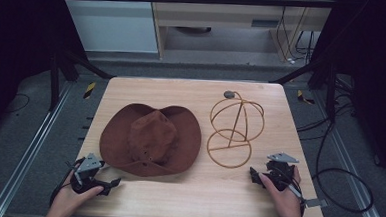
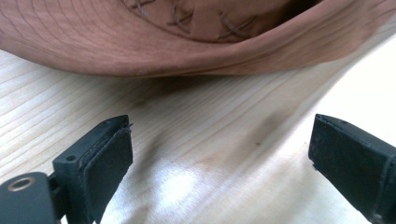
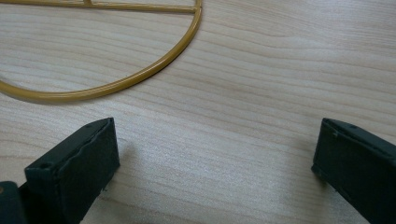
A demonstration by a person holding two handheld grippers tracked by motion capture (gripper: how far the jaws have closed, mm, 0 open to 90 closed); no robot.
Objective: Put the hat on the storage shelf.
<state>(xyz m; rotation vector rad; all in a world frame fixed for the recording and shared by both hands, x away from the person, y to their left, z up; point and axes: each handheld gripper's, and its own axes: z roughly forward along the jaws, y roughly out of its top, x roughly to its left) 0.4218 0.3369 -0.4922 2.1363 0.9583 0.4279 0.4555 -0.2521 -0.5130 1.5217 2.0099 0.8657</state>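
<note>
A brown wide-brimmed hat point(image 1: 152, 139) lies crown up on the wooden table point(image 1: 186, 198), left of centre. A gold wire hat stand point(image 1: 235, 125) rests to its right, its ring base point(image 1: 229, 149) flat on the wood. My left gripper point(image 1: 109, 184) sits at the near left corner, open, just short of the hat's brim point(image 2: 196, 51). My right gripper point(image 1: 253, 176) rests at the near right, open, a little below the stand's ring point(image 3: 140, 77). Both pairs of jaws stand wide apart with bare wood between them.
A small dark round disc point(image 1: 229, 94) lies at the table's far edge by the stand's top. Black frame legs and cables point(image 1: 338, 171) run along the floor on both sides. The table's front edge lies close below both hands.
</note>
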